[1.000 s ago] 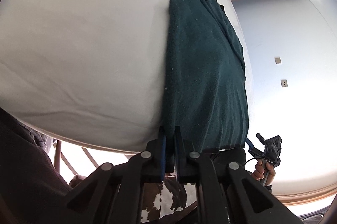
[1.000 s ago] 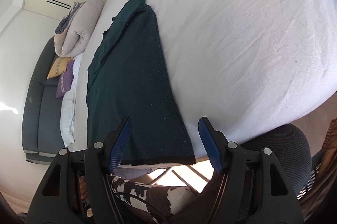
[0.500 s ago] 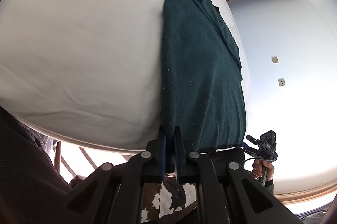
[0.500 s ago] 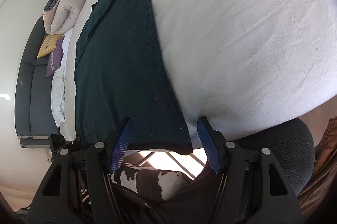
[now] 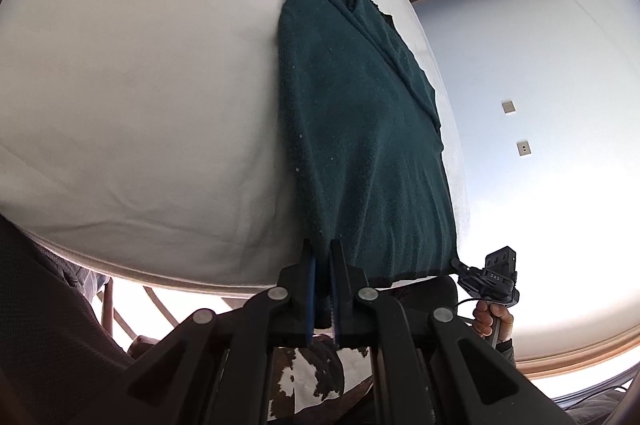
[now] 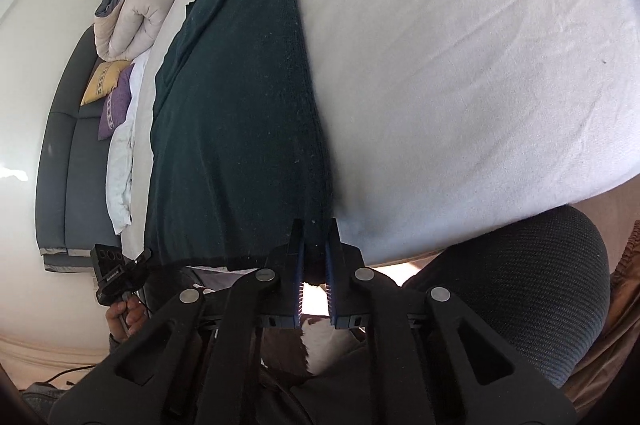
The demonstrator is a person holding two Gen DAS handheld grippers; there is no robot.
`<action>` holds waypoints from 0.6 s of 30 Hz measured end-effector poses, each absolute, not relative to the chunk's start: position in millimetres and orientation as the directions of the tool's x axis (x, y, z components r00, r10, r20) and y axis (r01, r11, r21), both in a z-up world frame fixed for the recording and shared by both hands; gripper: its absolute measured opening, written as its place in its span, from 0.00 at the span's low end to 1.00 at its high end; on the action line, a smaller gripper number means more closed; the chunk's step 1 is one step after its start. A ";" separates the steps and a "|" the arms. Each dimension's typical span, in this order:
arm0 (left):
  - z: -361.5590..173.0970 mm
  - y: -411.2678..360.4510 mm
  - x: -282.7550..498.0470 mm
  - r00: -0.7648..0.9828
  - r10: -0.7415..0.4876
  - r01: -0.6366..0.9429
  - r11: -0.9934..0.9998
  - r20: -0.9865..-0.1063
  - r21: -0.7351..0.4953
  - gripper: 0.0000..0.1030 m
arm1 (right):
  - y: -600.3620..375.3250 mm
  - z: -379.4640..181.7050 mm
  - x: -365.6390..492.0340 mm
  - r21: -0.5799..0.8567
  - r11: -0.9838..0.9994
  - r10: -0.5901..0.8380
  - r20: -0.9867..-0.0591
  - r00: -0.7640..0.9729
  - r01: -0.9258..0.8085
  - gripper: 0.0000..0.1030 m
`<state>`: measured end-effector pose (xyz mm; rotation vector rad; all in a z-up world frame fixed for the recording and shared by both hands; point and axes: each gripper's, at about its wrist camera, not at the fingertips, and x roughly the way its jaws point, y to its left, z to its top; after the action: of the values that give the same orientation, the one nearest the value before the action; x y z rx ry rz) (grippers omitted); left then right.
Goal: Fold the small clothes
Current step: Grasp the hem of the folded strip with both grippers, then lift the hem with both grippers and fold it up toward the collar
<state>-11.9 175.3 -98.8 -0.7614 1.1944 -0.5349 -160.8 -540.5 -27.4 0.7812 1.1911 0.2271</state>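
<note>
I have both tongs, left (image 5: 321, 261) and right (image 6: 316, 243), clamped on the sweater's (image 5: 360, 129) hem corners at the bed's (image 5: 140, 85) near edge, the right having just closed, ready to fold.

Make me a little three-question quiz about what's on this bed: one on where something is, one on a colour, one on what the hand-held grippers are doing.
1. Where does the garment lie?
A. on the white bed
B. on the sofa
C. on the floor

2. What colour is the garment?
A. yellow
B. dark green
C. purple

3. What is the right hand-held gripper doing?
A. hanging open above the pillows
B. pinching the garment's near edge
C. gripping the chair

Key: 1 A, the garment stretches along the white bed. 2 B, its knit reads dark green in both views. 3 B, the right hand-held gripper has just closed on the hem, as the left hand-held gripper also holds it.
</note>
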 end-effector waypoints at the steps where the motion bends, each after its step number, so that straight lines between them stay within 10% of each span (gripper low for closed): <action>1: -96.3 176.5 -12.0 0.301 -0.731 -0.018 0.638 -0.613 -0.770 0.06 | -541.2 -23.1 -160.9 0.660 0.717 0.551 -0.733 0.398 0.223 0.07; 18: -48.8 194.7 23.0 0.432 -0.800 0.033 0.475 -0.415 -0.880 0.06 | -534.3 48.8 -115.7 0.820 0.567 0.641 -0.496 0.586 0.075 0.07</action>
<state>23.0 194.7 -48.8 -0.9377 0.9906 -0.6272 -115.7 -534.3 48.8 0.9258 0.9019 0.3914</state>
